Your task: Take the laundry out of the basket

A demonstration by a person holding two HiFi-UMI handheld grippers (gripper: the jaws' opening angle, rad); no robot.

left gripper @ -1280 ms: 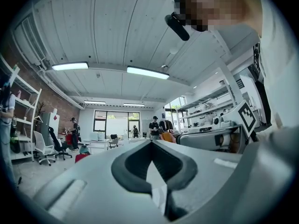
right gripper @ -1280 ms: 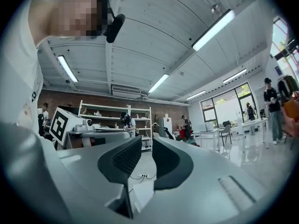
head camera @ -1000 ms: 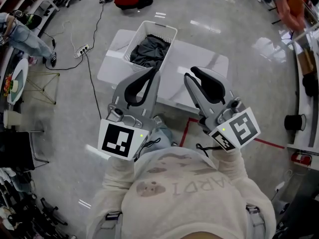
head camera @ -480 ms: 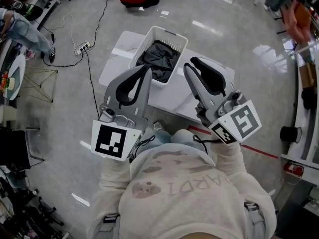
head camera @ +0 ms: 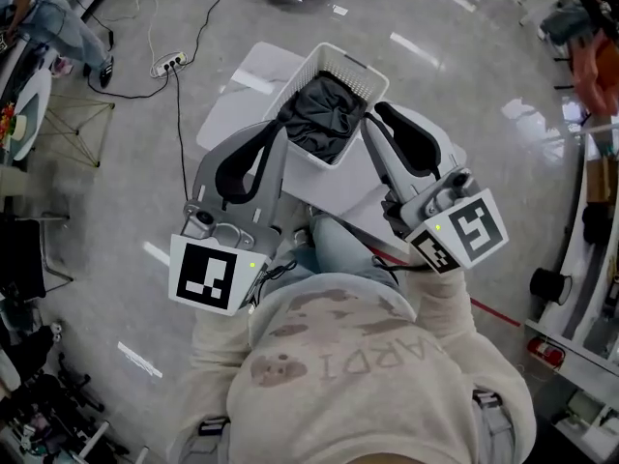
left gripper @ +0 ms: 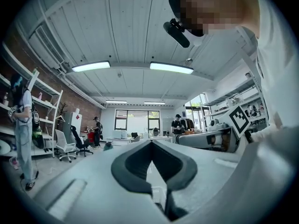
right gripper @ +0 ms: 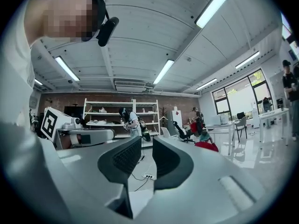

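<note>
Two tools are held out level, both bare of cloth; the left tool (left gripper: 152,144) has its jaw tips together, leaving only a hollow between the curved pads lower down; the right tool (right gripper: 147,143) stands a little apart, a narrow slot with nothing in it. In the head view both point toward the basket (head camera: 354,59), the left tip near its near-left corner and the right tip beside its right wall (whether either touches the plastic I cannot tell from above); neither is inside it.

So the step in hand looks like the reach, with no grasp begun; I judge the task barely started, since the laundry (head camera: 324,119) all lies in the basket. The next move calls for the jaws to spread, the left ones above all; then for a tip to dip over the rim into the folds and close on a good bunch of fabric, not a thin edge that could slip; lifting high enough to clear the wall matters too, as a light basket may drag along.

As for containers, there is just the one: a white slatted basket on the white desk (head camera: 242,90), holding a dark crumpled heap that fills most of it; how many pieces make it up is not clear.
</note>
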